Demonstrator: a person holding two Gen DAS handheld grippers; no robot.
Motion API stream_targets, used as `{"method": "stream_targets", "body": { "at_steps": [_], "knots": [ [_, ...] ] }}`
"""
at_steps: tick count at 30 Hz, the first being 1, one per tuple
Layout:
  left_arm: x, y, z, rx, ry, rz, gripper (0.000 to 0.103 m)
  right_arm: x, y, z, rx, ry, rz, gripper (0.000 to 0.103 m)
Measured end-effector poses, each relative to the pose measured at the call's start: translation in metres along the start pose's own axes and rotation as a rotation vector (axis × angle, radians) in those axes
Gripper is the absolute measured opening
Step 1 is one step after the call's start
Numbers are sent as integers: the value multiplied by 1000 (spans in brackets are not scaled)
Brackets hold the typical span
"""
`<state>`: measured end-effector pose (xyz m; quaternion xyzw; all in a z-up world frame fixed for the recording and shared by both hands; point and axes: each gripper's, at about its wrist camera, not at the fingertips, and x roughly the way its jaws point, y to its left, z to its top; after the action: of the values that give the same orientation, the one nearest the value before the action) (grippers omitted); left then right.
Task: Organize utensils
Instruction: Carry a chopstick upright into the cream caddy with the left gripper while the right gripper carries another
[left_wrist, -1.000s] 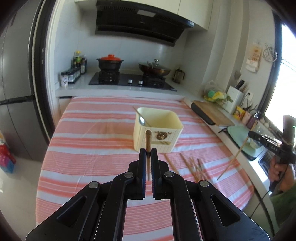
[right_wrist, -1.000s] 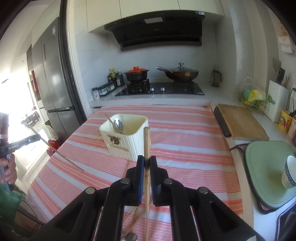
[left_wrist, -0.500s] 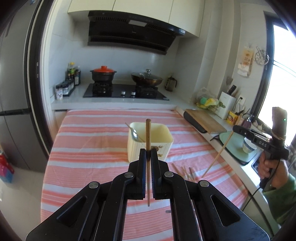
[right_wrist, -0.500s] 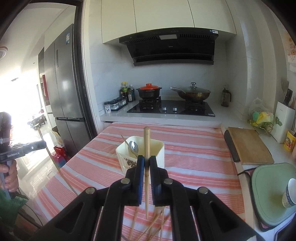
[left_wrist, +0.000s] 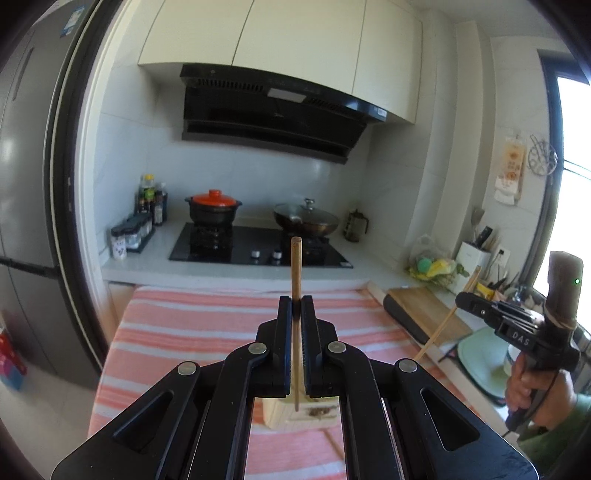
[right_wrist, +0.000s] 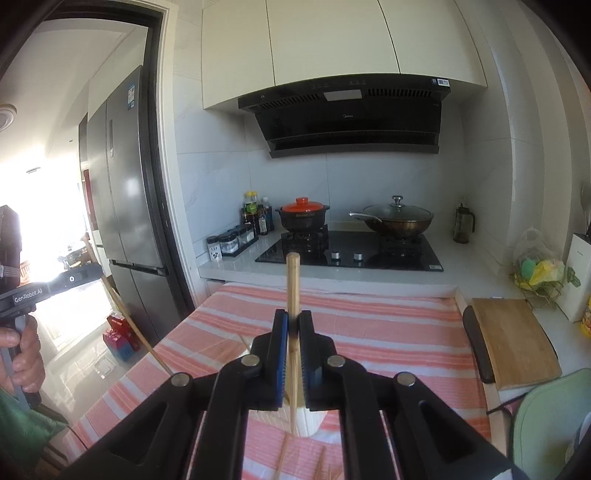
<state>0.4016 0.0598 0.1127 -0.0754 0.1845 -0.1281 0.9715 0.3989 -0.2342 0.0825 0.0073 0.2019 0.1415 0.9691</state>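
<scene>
In the left wrist view my left gripper (left_wrist: 296, 304) is shut on a wooden chopstick (left_wrist: 296, 266) that stands upright between the pads. Its lower end hangs above the cream utensil holder (left_wrist: 284, 415), which is mostly hidden behind the fingers. My right gripper (right_wrist: 293, 319) is shut on a second upright chopstick (right_wrist: 293, 288) over the same holder (right_wrist: 312, 421). Each gripper also shows in the other's view: the right gripper (left_wrist: 476, 306) with its slanted chopstick (left_wrist: 445, 325), and the left gripper (right_wrist: 86, 274) with its chopstick (right_wrist: 127, 319).
The holder stands on a table with a pink striped cloth (left_wrist: 192, 332). Loose chopsticks (right_wrist: 282, 458) lie on the cloth near the front. A cutting board (right_wrist: 513, 339) and a green mat (right_wrist: 546, 417) are at the right. The stove (right_wrist: 351, 254) with pots is behind, the fridge (right_wrist: 125, 192) at left.
Both grippers have risen and drawn back from the table, each still holding its chopstick. The holder has dropped low in both views and is now mostly behind the fingers.
</scene>
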Motion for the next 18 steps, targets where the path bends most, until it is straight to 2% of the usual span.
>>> {"method": "stream_targets", "body": {
  "at_steps": [4,7,13,18],
  "knots": [
    [46,3,1,-32,24,1,3,35,0,15,10,-38,12,7],
    [79,3,-9,-42,86,0,3,67,0,14,9,-11,16,7],
    [141,8,-48,-64,268,-4,3,140,-3,-17,21,193,34,7],
    [170,11,-80,-82,368,0,3,180,-6,-50,61,326,47,7]
  ]
}}
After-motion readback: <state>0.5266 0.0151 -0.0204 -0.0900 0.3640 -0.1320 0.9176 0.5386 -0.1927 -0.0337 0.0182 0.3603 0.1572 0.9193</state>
